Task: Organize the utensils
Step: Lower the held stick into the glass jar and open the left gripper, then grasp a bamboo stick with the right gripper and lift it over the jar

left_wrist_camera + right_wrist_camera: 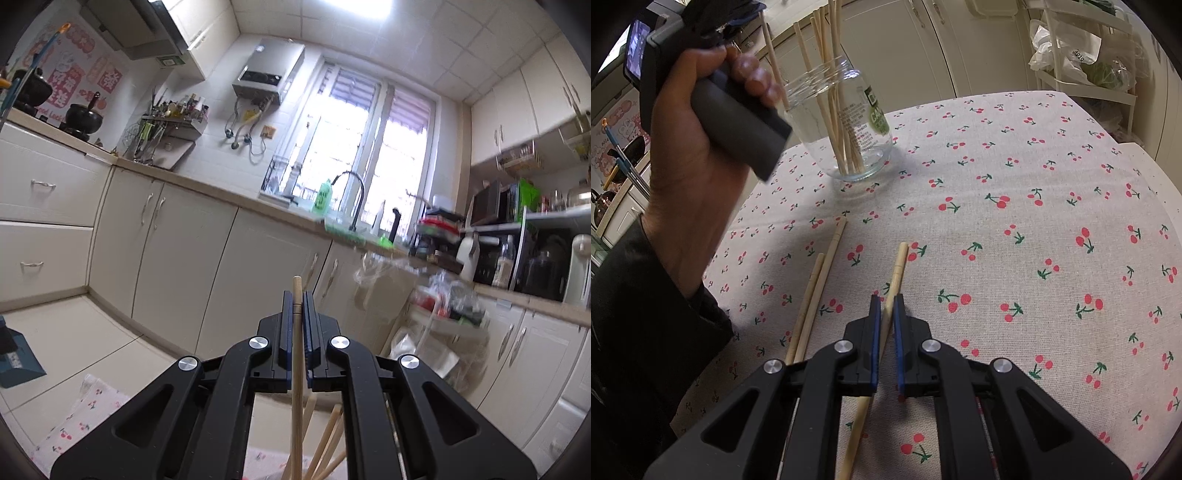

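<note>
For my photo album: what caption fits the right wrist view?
Right gripper clamps one chopstick on cherry tablecloth; jar holds more.

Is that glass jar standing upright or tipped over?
Upright: the glass jar stands on its base on the cherry tablecloth, mouth up, chopsticks poking out.

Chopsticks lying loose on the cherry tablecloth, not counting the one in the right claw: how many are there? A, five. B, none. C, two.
C: two loose chopsticks lie side by side on the tablecloth, left of the right claw; the rest stand in the glass jar.
</note>
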The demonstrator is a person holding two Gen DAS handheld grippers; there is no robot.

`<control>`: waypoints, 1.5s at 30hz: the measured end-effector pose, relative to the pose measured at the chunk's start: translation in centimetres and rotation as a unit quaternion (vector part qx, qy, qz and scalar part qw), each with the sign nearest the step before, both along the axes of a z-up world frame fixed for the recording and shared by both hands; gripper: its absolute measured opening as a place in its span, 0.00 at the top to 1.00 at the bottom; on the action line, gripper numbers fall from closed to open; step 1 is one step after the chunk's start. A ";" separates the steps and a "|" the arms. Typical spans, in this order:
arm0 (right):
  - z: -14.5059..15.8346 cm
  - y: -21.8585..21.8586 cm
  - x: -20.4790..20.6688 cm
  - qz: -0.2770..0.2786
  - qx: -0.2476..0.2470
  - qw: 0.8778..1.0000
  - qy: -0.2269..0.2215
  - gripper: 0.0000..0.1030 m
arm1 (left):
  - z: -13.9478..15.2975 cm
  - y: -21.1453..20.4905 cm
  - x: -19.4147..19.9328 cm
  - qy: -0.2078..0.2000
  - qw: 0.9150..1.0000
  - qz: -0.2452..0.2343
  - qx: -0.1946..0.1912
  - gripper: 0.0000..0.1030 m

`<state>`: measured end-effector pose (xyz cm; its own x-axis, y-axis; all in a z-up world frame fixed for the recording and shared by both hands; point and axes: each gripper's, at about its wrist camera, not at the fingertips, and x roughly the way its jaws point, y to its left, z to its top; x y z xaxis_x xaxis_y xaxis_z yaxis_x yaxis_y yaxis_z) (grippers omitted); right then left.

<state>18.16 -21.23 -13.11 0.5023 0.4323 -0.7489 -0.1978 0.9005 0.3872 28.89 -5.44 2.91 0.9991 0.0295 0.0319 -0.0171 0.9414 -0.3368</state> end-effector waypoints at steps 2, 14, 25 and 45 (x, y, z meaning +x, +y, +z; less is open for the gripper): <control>0.0 -0.1 0.1 0.000 0.001 1.000 0.000 0.93 | 1.0 0.0 0.0 -0.016 1.000 0.003 -0.003 0.95; -0.1 -0.2 0.1 0.000 0.006 1.000 0.002 0.93 | 0.1 -1.1 0.7 0.000 1.000 -0.004 0.022 0.95; -0.3 -0.4 0.3 0.004 0.011 1.000 0.007 0.93 | -2.6 -1.7 -1.2 0.058 0.995 -0.044 0.071 0.95; 0.3 3.2 1.4 0.034 -0.153 0.987 -0.036 0.92 | -9.4 6.5 -12.6 0.213 0.976 -0.028 0.023 0.41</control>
